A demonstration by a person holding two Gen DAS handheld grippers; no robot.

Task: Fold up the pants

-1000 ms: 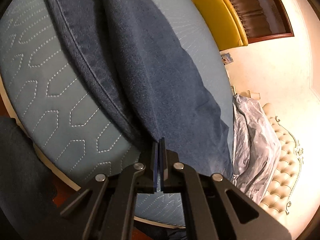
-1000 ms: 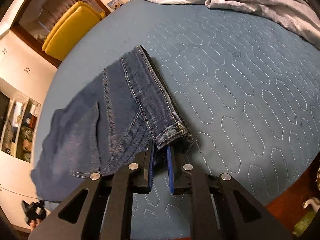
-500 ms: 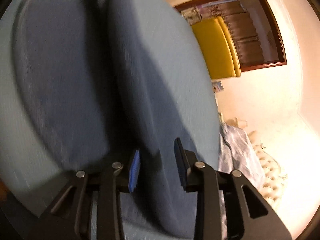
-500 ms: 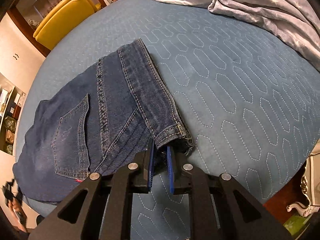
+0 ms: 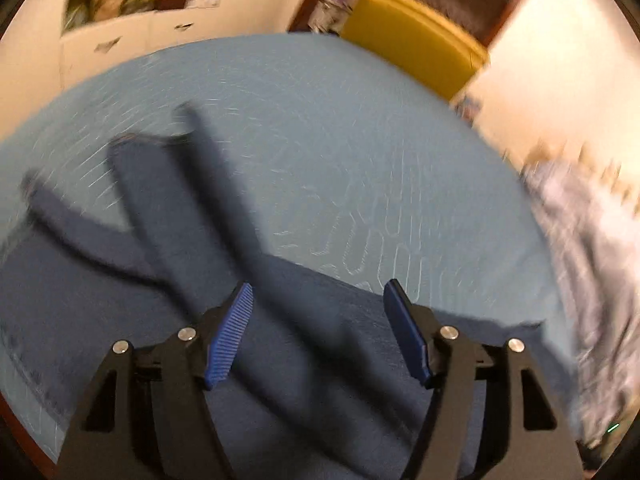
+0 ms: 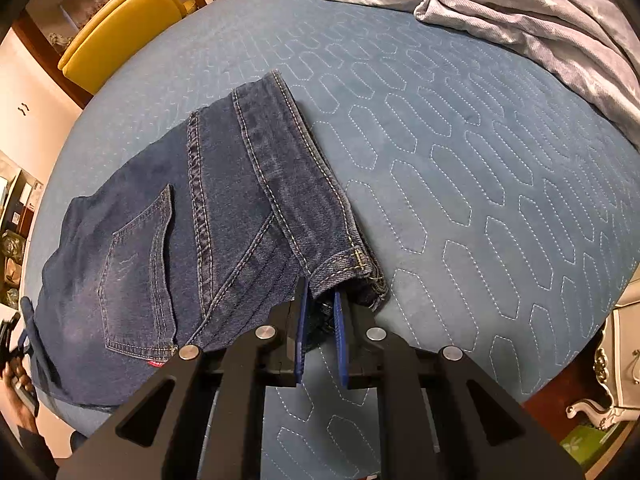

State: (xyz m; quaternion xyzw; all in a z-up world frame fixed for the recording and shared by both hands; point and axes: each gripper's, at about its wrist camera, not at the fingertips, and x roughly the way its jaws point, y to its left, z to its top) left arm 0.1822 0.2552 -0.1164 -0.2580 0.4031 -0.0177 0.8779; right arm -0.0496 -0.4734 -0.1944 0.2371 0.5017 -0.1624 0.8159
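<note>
Right gripper (image 6: 320,300) clamped on jeans hem; left gripper (image 5: 318,300) released, nothing between its pads.

Right pads pinch the hem corner of the folded jeans (image 6: 192,232) near the bed's (image 6: 480,184) near edge. Left jaws have just been opening above the denim, that view blurred. Jeans lie flat on the blue quilted cover, back pocket up, toward the near-left side. Farther: grey star-print duvet (image 6: 520,8) bunched along the far-right edge; yellow chair (image 6: 120,28) beyond the far-left edge.
</note>
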